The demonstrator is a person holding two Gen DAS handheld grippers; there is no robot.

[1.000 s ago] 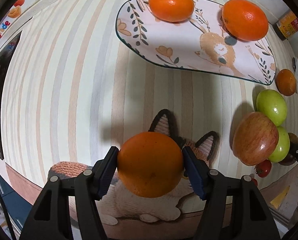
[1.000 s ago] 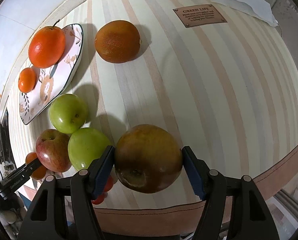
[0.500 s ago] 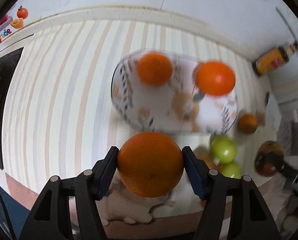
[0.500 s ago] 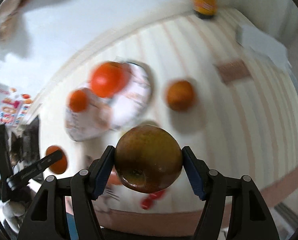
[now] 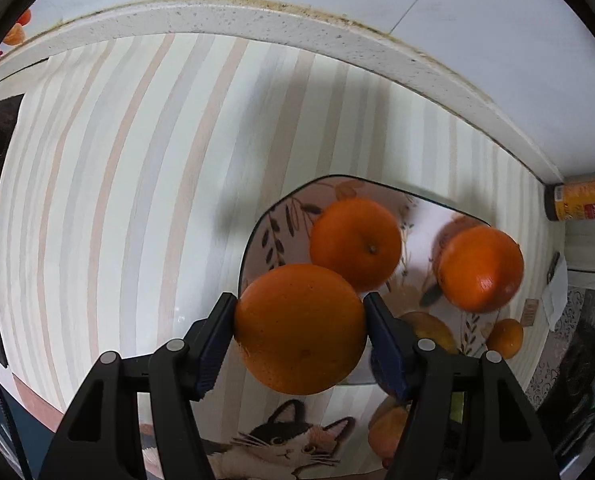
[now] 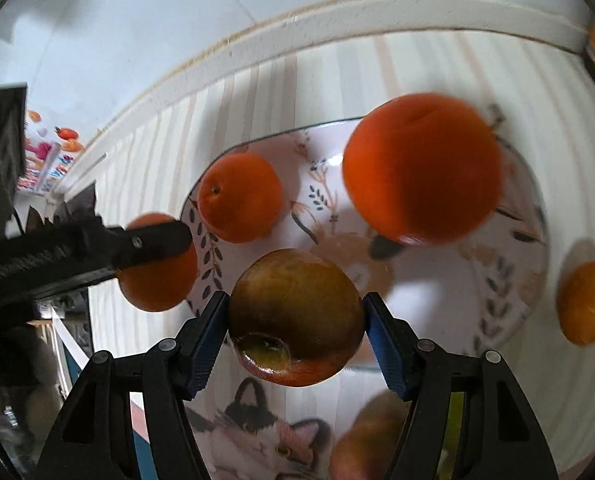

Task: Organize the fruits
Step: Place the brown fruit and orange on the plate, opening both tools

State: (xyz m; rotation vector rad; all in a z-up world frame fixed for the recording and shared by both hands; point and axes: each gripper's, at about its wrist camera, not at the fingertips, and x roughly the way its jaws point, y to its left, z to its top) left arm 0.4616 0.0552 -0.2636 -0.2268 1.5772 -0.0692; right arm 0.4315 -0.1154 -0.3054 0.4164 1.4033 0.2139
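Both claws are clamped on fruit: the left gripper (image 5: pixel 299 330) pinches an orange (image 5: pixel 300 328) between its blue pads, and the right gripper (image 6: pixel 296 320) squeezes a brownish apple (image 6: pixel 295 316) the same way. Each hangs over the near edge of the patterned plate (image 6: pixel 513 304), I'd guess for setting down. Two oranges (image 6: pixel 421 168) already sit on its far half, and a smaller one (image 6: pixel 585 302) lies on the striped mat (image 5: pixel 117 200) to its right.

Black claw (image 5: pixel 300 330); blue pads; silver screws
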